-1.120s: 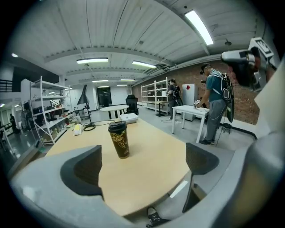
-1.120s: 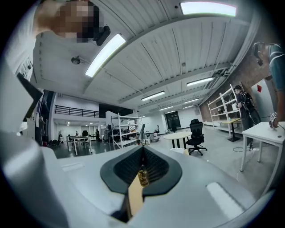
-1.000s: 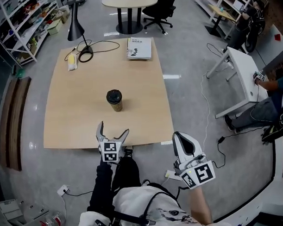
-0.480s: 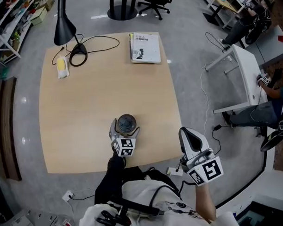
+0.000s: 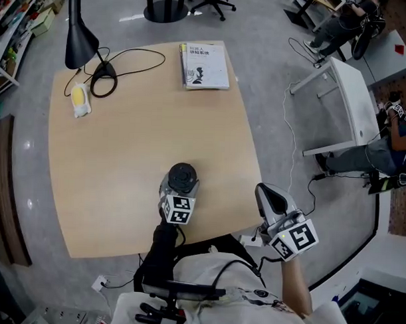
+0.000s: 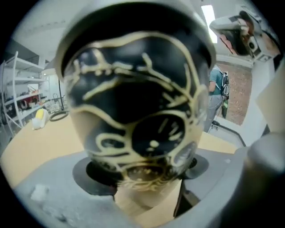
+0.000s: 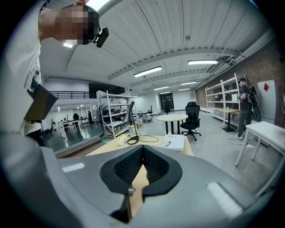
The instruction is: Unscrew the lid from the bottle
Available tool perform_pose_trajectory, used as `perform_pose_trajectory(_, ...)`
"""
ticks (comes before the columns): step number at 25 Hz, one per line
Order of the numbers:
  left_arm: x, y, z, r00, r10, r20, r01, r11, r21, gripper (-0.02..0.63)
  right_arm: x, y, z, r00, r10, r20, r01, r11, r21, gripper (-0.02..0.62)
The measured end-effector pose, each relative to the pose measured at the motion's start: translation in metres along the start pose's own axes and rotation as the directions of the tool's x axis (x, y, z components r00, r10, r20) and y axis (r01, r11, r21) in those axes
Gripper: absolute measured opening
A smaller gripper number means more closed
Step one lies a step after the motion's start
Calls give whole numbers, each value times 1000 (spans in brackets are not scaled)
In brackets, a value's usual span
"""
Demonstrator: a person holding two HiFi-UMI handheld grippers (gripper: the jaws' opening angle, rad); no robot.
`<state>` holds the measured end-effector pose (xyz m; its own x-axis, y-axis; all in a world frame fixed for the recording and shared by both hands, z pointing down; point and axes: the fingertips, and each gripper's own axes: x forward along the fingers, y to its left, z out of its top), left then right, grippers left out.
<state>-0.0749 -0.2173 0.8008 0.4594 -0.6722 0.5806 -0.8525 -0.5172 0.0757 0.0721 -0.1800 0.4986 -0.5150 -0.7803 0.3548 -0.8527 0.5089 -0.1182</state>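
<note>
Near right, off the table (image 5: 124, 142), the right gripper (image 5: 264, 191) is clenched on nothing. Near the table's near edge the left gripper (image 5: 180, 186) is closing on the bottle (image 6: 138, 120), and its pads seem to touch the sides. From above, the lid (image 5: 182, 172) hides the body. Far left, the lamp (image 5: 79, 41) is cut off.

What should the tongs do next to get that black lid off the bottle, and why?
Probably bring the right tongs over to the lid. The left tongs are closing on the bottle, pads against its sides, so it looks nearly held steady. The lid is still on, and the right tongs are shut, empty and off past the table edge.
</note>
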Motion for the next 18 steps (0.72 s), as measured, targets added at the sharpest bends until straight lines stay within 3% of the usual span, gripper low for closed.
perform_pose_trajectory(3, -8, -12, 21, 993, -111, 36, 111, 994, 2, 403, 13, 9, -12, 996, 86, -7, -86, 996, 27, 6)
perform_pose_trajectory(6, -34, -35, 69, 962, -256, 96, 249, 965, 80, 402, 27, 30, -10, 971, 239, -14, -239, 971, -27, 13)
perform_pose_trajectory(7, -46, -43, 89, 946, -301, 117, 289, 951, 110, 402, 31, 39, -5, 952, 304, -22, -305, 951, -54, 79)
perform_pose_trajectory(10, -84, -67, 144, 893, -416, 169, 382, 902, 200, 403, 37, 70, 15, 869, 489, -73, -495, 855, -153, 280)
perform_pose_trajectory(12, -110, -84, 174, 856, -484, 181, 432, 863, 262, 403, 33, 93, 32, 805, 581, -120, -593, 779, -202, 361)
perform_pose_trajectory(15, -143, -114, 206, 798, -577, 172, 502, 795, 341, 403, 19, 117, 56, 711, 680, -179, -698, 649, -303, 424)
perform_pose_trajectory(18, -167, -152, 221, 744, -655, 129, 567, 723, 395, 403, -4, 133, 70, 607, 765, -214, -780, 522, -346, 445)
